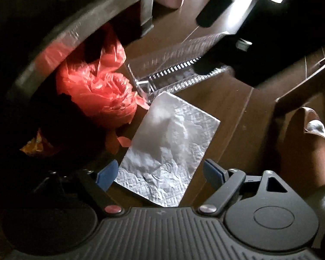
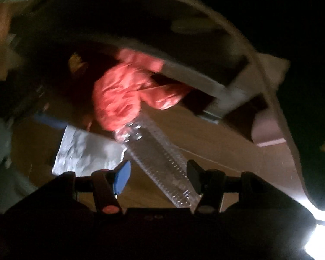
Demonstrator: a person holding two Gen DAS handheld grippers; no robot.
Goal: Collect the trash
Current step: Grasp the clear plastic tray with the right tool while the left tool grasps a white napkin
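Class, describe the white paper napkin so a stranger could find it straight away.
Start at the crumpled red plastic bag lying on the brown floor. Beside it lie a clear ribbed plastic bottle and the napkin, whose corner reaches the bottle. The napkin is the only flat, white, embossed sheet.

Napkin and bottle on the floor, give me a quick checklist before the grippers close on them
1. White napkin lies between the open fingers of the left gripper: ok.
2. Left pads pressing the napkin: not ok, gaps show on both sides.
3. Clear plastic bottle runs between the right gripper fingers: ok.
4. Right pads gripping the bottle: cannot tell, the picture is blurred and dark.
5. Red plastic bag clear of both grips: ok, it lies beyond the napkin, near the bottle's far end.
6. Person's foot clear of the left gripper: ok, it stands off to the side.
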